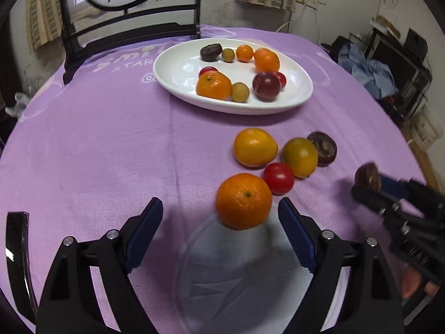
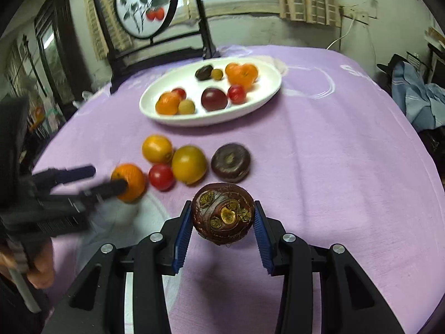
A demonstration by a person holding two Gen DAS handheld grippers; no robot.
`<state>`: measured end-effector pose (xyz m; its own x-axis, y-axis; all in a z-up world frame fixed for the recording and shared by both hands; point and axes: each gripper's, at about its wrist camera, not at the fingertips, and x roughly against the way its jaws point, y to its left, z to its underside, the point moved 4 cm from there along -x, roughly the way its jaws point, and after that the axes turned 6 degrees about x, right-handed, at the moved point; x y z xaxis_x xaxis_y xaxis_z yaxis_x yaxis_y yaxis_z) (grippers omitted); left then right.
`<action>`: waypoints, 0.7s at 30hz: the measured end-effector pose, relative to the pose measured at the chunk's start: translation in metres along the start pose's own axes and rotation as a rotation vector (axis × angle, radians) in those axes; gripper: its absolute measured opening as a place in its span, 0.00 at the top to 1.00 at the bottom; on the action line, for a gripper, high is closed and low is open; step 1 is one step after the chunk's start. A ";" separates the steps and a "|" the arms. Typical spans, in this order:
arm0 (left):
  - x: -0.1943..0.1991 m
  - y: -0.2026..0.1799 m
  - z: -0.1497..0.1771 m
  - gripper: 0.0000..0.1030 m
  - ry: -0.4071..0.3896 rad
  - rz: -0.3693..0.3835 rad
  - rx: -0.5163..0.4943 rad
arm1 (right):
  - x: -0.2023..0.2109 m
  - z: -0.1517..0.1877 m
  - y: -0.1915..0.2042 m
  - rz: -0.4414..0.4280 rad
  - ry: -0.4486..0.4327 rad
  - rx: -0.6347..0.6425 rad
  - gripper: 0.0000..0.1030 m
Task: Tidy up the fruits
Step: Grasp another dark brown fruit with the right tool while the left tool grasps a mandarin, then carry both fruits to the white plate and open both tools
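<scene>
dark water chestnut [image 2: 223, 213] between blue pads [image 2: 183, 236]

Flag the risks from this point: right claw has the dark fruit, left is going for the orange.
1. The right claw pinches the round dark brown fruit only at its sides; it could roll out on the way to the white plate.
2. The left claw stands open around the orange, which touches the red tomato; closing may nudge the tomato into the neighbouring fruits.
3. The plate is crowded, so a drop may knock fruit.
</scene>
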<state>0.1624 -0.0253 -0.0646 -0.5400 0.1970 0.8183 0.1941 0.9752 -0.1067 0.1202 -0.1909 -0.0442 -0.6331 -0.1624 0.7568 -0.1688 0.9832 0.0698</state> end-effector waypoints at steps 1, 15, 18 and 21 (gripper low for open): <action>-0.001 -0.002 0.001 0.20 -0.001 -0.002 -0.010 | -0.001 0.000 -0.001 0.008 0.002 0.002 0.58; -0.026 -0.006 0.001 0.35 -0.001 -0.031 -0.009 | 0.013 -0.001 0.009 -0.018 -0.016 0.025 0.58; -0.019 -0.015 0.001 0.59 -0.021 -0.014 -0.043 | 0.012 0.000 0.011 -0.021 -0.010 0.032 0.58; -0.017 -0.014 0.005 0.59 0.003 -0.011 -0.042 | 0.012 0.000 0.010 -0.020 -0.011 0.032 0.58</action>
<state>0.1651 -0.0420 -0.0799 -0.5395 0.1857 0.8213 0.2220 0.9722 -0.0740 0.1107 -0.1828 -0.0341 -0.6373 -0.1832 0.7485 -0.2056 0.9765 0.0639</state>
